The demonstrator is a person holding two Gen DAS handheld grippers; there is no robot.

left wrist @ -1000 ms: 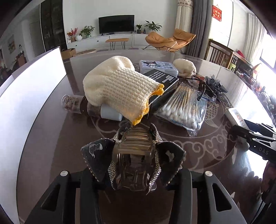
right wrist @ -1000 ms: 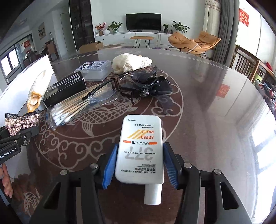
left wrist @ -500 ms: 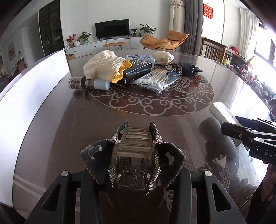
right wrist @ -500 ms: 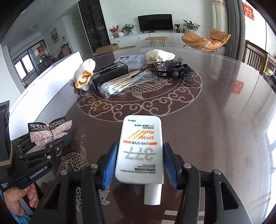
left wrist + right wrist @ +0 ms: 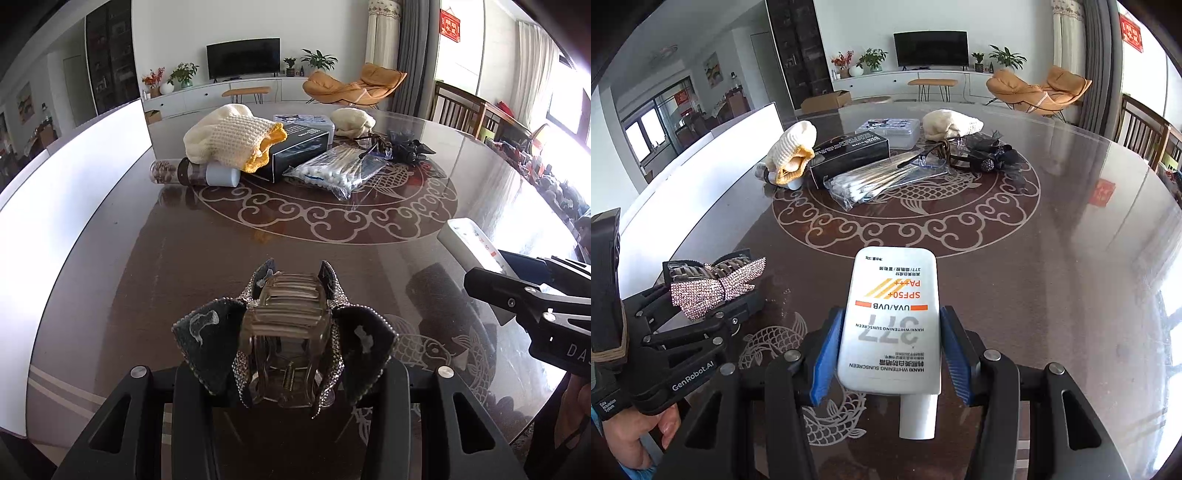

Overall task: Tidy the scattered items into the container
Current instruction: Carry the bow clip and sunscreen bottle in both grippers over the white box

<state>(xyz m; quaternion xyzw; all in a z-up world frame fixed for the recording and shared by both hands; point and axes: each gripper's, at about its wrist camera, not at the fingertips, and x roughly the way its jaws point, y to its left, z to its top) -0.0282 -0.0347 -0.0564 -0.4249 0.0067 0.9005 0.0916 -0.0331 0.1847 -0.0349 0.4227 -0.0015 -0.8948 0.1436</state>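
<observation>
The left gripper (image 5: 288, 354) is clamped on a rhinestone bow hair claw (image 5: 286, 343), held above the dark patterned table (image 5: 184, 258). The right gripper (image 5: 888, 354) grips a white sunscreen tube (image 5: 892, 317), cap toward the camera. The remaining clutter sits well beyond both.

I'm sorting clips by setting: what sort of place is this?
Most likely a home's open living and dining room: a wall-mounted TV above a low white cabinet, an orange lounge chair, and a large glossy dining table strewn with household items.
</observation>
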